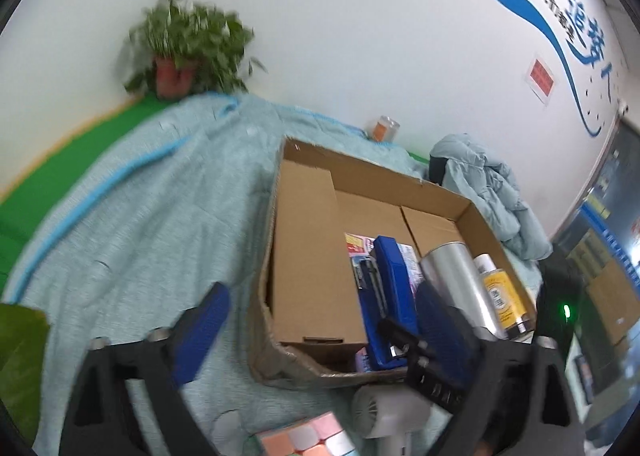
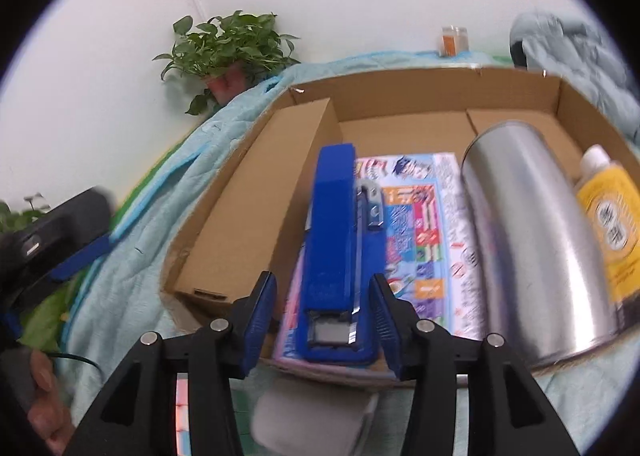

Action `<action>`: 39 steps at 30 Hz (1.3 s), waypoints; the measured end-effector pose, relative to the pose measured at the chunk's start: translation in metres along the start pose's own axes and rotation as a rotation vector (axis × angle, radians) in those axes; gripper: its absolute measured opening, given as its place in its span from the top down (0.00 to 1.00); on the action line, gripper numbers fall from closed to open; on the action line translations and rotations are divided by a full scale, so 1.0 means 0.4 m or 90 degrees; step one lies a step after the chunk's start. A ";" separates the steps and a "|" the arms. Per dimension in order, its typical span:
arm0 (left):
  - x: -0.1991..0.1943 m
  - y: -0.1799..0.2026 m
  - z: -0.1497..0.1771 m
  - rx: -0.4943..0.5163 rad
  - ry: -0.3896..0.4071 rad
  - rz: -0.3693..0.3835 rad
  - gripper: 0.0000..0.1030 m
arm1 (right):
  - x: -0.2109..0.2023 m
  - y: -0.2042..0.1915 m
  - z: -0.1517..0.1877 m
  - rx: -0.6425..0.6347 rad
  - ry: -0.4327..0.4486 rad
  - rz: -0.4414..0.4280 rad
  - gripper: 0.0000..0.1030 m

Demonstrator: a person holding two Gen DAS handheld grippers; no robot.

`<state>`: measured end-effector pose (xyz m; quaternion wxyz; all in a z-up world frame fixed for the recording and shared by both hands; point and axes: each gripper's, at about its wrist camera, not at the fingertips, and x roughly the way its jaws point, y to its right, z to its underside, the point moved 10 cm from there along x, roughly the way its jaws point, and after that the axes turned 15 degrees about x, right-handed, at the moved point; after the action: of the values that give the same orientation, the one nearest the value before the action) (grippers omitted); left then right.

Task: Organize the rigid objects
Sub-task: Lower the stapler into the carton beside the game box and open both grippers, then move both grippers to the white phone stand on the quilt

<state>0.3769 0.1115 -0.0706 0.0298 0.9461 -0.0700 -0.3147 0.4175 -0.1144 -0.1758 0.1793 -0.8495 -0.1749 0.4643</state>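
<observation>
A cardboard box (image 2: 420, 91) (image 1: 308, 256) sits on a light blue blanket. Inside it lie a blue stapler (image 2: 336, 248) (image 1: 390, 296) on a colourful flat package (image 2: 424, 223), a silver metal can (image 2: 532, 223) (image 1: 460, 280) and a yellow bottle (image 2: 612, 215) (image 1: 500, 296). My right gripper (image 2: 324, 320) is open, its fingers either side of the stapler's near end with a gap on each side. My left gripper (image 1: 320, 336) is open and empty at the box's near left corner. A pastel cube (image 1: 308, 436) and a white hair dryer (image 1: 388, 412) lie on the blanket before the box.
A potted plant (image 2: 228, 51) stands at the back left by the white wall. A small jar (image 2: 454, 39) and a crumpled light blue jacket (image 2: 576, 55) lie behind the box. Green cloth (image 1: 80, 159) shows under the blanket at the left.
</observation>
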 end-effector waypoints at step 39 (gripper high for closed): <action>-0.129 0.355 0.457 -0.009 -0.240 0.210 0.01 | -0.403 0.086 0.449 -0.328 -0.100 -0.200 0.01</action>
<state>0.2104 -0.0232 -0.1720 0.0735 0.8462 -0.2254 -0.4773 0.1874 -0.1937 -0.1655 0.0135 -0.7912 -0.4292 0.4353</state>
